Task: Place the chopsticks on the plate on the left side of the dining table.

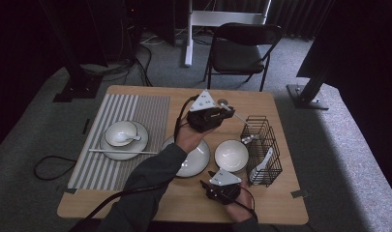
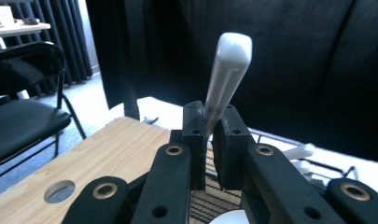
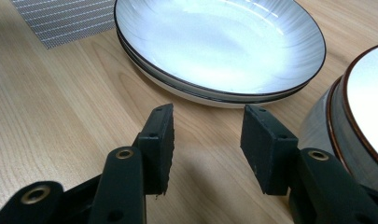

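Note:
My left gripper (image 1: 231, 112) is raised above the middle of the table, past the far rim of the plate (image 1: 196, 163). It is shut on a white flat-handled utensil (image 2: 226, 79) that sticks out beyond the pads, toward the wire basket (image 1: 262, 150). The left gripper (image 2: 210, 116) clamps the utensil near its lower end, which the jaws hide. My right gripper (image 1: 204, 183) rests low near the table's front edge and is open, with nothing between its fingers. In its own view the right gripper (image 3: 207, 126) faces the plate (image 3: 214, 42), with a white bowl (image 3: 364, 93) at its right.
A black wire basket with white utensils (image 1: 263, 162) stands at the right, next to the white bowl (image 1: 231, 155). On the striped placemat (image 1: 130, 111) sit a bowl with a spoon (image 1: 122, 134) on a saucer and a white stick (image 1: 123, 152). A black chair (image 1: 242, 48) stands behind the table.

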A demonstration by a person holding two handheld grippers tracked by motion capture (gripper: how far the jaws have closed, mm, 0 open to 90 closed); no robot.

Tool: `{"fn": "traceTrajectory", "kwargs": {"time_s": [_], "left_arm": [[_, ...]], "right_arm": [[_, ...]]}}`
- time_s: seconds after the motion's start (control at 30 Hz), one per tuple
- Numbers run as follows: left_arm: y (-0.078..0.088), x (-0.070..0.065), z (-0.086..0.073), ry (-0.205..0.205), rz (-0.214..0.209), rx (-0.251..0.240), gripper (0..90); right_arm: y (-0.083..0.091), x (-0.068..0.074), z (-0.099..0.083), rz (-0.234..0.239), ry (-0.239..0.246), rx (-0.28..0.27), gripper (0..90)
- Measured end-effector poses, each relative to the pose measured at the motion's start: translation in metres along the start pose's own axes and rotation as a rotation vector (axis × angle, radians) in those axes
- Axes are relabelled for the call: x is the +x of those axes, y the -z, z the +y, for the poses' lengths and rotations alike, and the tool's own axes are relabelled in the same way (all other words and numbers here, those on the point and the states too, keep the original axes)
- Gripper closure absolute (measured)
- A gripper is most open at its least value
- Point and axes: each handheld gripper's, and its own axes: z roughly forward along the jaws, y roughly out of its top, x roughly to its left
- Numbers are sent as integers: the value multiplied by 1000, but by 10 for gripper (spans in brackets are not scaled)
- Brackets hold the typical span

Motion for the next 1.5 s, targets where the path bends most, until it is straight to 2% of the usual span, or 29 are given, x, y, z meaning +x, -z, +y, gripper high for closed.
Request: {"fn": "traceTrajectory", "kwargs": {"time_s": [0.2,0.37,0.57,0.8,0.93,1.17,1.3,1.37,1.5], "left_arm": [[25,7,6,6,4,-25,847],[46,12,6,2,28,-36,847],[72,21,0,9,63,-24,847],[99,30,-15,27,101,0,847],[112,32,-23,39,117,4,847],[133,33,-37,57,150,16,847],[144,33,-45,69,160,22,847],[149,33,-48,76,166,23,847],[155,32,-51,91,168,22,847]], "right_arm": [[4,-2,6,-9,12,-12,538],[9,-4,16,-18,22,-36,539],[14,-9,35,-36,50,-71,555],[13,-14,64,-71,81,-108,617],[8,-18,81,-86,83,-129,645],[-8,-23,104,-115,107,-127,653],[-16,-30,112,-142,100,-121,653],[-21,-35,115,-164,85,-102,650],[-30,-42,121,-177,68,-84,651]]}}
